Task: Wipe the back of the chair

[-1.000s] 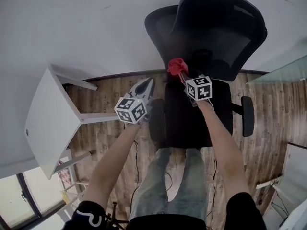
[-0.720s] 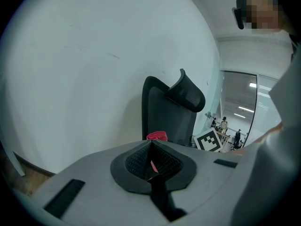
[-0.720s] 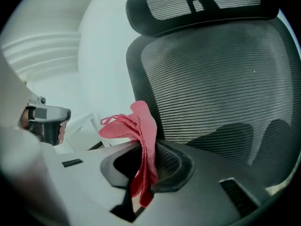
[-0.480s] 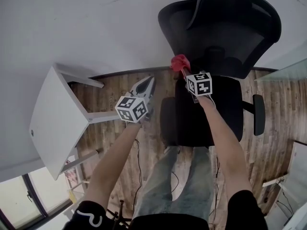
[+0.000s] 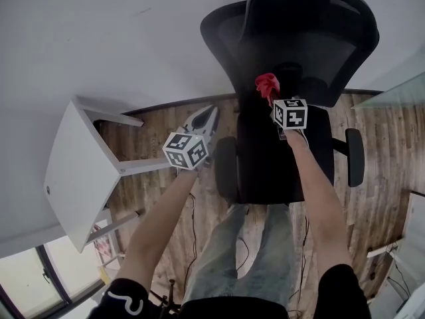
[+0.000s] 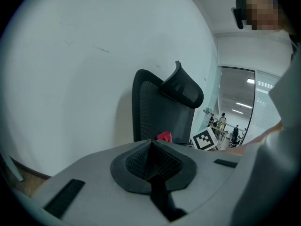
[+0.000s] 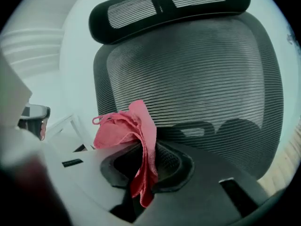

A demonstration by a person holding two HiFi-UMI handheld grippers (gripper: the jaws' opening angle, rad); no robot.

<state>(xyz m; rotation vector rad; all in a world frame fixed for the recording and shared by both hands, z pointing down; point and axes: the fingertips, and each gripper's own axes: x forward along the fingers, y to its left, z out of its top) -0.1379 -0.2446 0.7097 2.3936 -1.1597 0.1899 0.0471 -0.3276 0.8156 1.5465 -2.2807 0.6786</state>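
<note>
A black mesh office chair [image 5: 302, 38] stands against the white wall, its backrest [image 7: 197, 93] facing me and its headrest [image 7: 164, 6] on top. My right gripper [image 5: 273, 96] is shut on a red cloth [image 5: 267, 84], held over the seat just in front of the lower backrest. In the right gripper view the red cloth [image 7: 131, 135] bunches out of the closed jaws close to the mesh. My left gripper [image 5: 204, 118] hangs left of the chair, shut with nothing in it; in its own view the chair [image 6: 160, 107] shows side-on.
A white table [image 5: 76, 171] stands at the left on the wooden floor [image 5: 153, 131]. The chair's armrests [image 5: 355, 155] flank the seat. My legs are directly below the seat. A glass partition [image 5: 398, 92] is at the right.
My right gripper has carried the red cloth forward and a little right, closer to the backrest. The left gripper has hardly shifted.
</note>
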